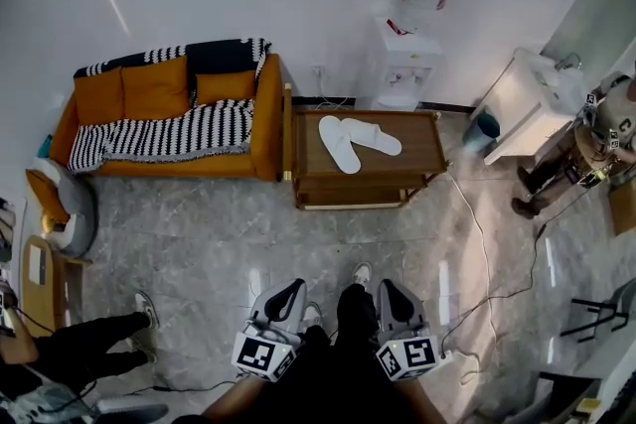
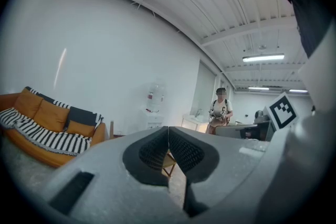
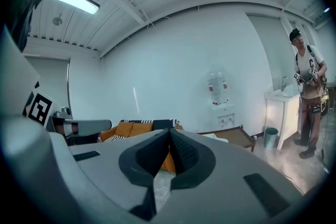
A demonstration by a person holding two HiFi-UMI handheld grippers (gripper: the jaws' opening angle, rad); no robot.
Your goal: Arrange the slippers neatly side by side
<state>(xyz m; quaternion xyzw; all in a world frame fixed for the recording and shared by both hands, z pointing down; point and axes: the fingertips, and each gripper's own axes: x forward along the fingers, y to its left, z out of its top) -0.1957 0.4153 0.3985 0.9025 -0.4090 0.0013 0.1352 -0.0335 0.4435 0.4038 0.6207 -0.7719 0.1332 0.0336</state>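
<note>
My left gripper (image 2: 168,136) is matt grey plastic with ribbed black pads (image 2: 153,151); the slippers (image 1: 338,142) look soft white cloth, the table (image 1: 422,146) smooth wood, the floor (image 1: 199,233) glossy stone.

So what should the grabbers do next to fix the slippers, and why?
Probably the person should step closer to the wooden table first. The two white slippers lie on it splayed in a V, not side by side. The left gripper and right gripper are both shut and empty, down by the person's legs, far from the slippers.

White slippers (image 1: 358,141); orange sofa (image 1: 268,119) — black-and-white striped throw (image 1: 189,131); brown table (image 1: 422,146).
</note>
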